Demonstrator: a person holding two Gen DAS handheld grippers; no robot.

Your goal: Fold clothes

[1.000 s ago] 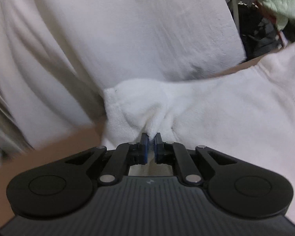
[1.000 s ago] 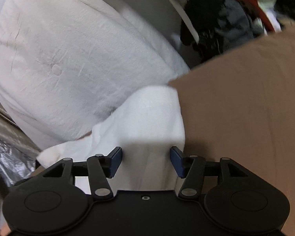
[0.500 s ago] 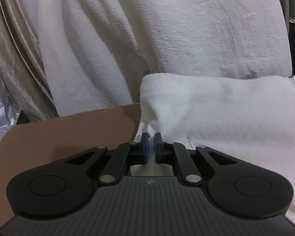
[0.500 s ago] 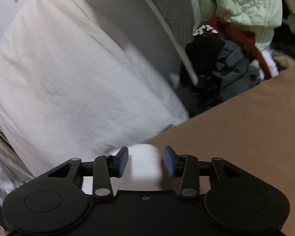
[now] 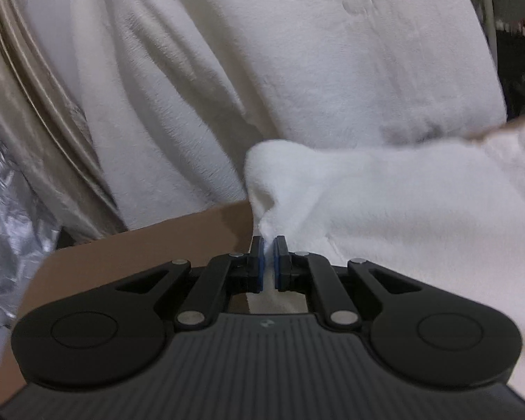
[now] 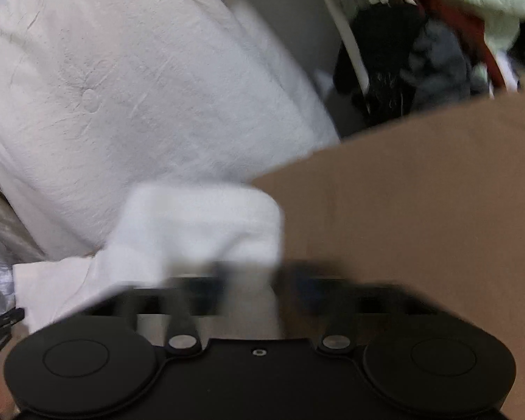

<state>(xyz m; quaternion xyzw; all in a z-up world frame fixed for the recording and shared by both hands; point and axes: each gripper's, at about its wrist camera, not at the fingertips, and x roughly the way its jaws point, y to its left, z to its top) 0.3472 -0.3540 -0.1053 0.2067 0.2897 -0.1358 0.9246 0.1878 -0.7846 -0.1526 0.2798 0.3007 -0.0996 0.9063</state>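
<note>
Your left tongs [image 5: 269, 245] were pinching the near edge of the white fleece garment [image 5: 385, 210], which spread away to their right over the brown table [image 5: 140, 252]. Your right tongs [image 6: 250, 280], blurred, were closing on a folded corner of the same garment [image 6: 199, 224], with a large white cushion [image 6: 140, 87] behind.
</note>
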